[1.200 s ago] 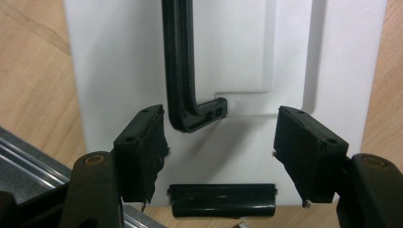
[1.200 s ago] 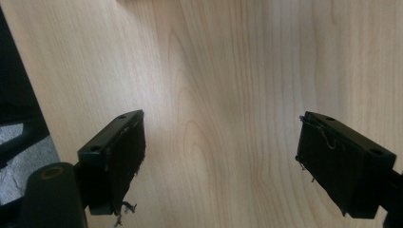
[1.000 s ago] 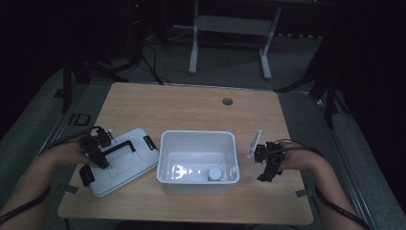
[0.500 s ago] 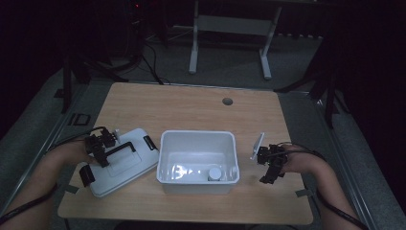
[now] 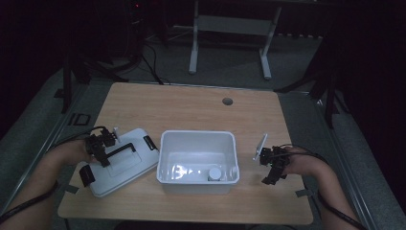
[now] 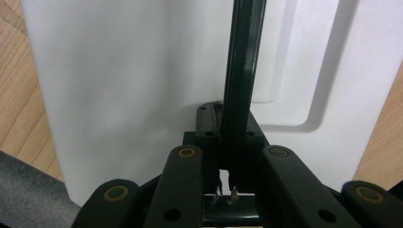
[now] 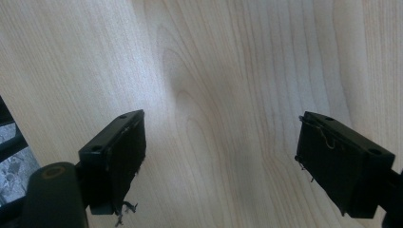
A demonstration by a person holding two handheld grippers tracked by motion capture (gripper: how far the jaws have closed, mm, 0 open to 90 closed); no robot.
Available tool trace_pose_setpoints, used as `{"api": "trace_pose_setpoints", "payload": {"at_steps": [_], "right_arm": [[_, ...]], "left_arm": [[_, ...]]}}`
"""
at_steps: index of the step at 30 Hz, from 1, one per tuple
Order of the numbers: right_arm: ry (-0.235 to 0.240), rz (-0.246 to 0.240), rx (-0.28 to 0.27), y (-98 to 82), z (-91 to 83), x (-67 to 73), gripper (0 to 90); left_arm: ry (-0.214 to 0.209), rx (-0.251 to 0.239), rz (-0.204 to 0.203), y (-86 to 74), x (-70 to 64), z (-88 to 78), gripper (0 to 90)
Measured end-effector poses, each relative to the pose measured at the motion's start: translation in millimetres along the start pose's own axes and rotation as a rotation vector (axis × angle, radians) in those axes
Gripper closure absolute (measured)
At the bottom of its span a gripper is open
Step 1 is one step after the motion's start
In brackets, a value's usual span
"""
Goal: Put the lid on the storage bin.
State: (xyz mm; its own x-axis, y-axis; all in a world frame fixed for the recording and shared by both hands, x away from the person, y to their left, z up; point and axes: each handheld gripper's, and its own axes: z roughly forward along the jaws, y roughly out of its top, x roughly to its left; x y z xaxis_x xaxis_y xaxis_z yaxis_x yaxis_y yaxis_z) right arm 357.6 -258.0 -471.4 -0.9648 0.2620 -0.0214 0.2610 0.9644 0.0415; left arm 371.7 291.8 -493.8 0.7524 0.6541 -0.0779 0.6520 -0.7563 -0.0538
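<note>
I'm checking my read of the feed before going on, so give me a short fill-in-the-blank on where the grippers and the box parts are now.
1. The left gripper has its jaws shut on the lid's black ____.
2. The white lid lies on the table to the ____ of the white bin.
3. The right gripper has its jaws ____ over bare wood.

Missing words: handle; left; open

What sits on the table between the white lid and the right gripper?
In the high view, the open white bin stands between the lid and the right gripper, with a small white round object inside it.
</note>
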Motion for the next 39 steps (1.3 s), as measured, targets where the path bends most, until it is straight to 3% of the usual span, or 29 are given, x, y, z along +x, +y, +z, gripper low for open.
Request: {"api": "trace_pose_setpoints", "payload": {"at_steps": [7,14,27,30,39], "right_arm": [[-0.008,0.011,-0.018,-1.0,-2.5,-0.7,16.6],[-0.012,0.015,-0.031,-1.9,-3.2,-0.6,16.5],[-0.019,0.019,-0.043,-3.2,-8.2,0.2,16.5],[-0.019,0.026,-0.040,-4.3,-8.3,0.9,16.5],[-0.011,0.028,-0.030,-7.4,-10.4,2.4,16.6]], "left_arm": [[0.023,-0.010,0.012,-3.0,-3.8,-2.3,83.5],[0.020,-0.022,0.025,-12.4,-7.9,-15.2,83.6],[0.039,-0.078,0.044,-31.8,-19.1,-66.6,83.5],[0.092,-0.083,0.039,-34.2,-21.5,-78.4,83.5],[0.148,-0.107,0.037,-50.4,-28.0,-126.9,83.5]]}}
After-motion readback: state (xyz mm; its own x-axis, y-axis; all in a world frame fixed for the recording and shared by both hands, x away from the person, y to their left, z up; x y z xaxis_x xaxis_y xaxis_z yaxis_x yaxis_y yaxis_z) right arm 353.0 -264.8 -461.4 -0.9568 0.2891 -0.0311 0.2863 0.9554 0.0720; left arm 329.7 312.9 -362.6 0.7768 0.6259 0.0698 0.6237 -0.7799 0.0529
